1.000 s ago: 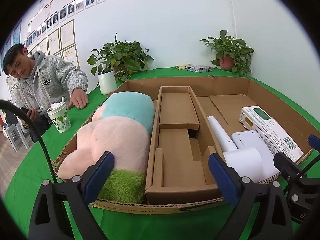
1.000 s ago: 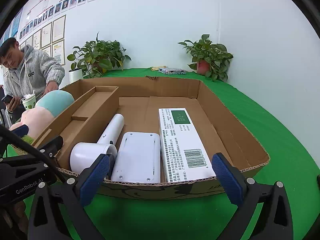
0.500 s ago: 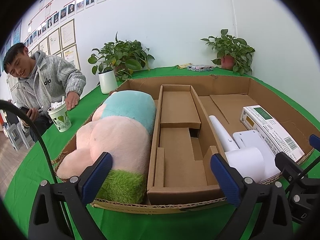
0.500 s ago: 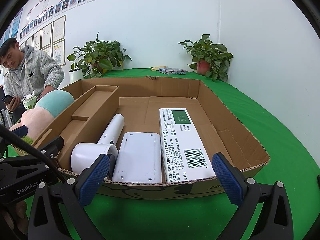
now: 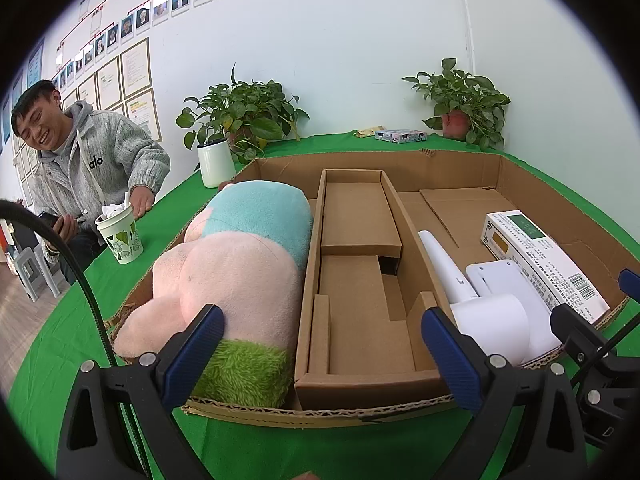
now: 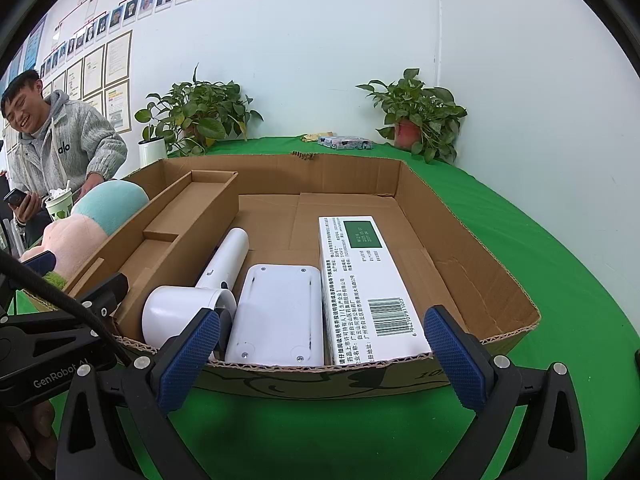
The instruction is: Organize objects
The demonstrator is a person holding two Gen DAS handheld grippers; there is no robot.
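Cardboard tray (image 6: pixel 472 240), plush toy (image 5: pixel 232 264) (left compartment), both hand-held grippers spread

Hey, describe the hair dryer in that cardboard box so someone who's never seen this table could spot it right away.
Find the big open cardboard box on the green table. In its right-hand section three white items lie side by side, and the hair dryer is the leftmost, against the cardboard insert. Unlike the flat white device and the printed carton beside it, it has a round barrel and a long tubular handle.
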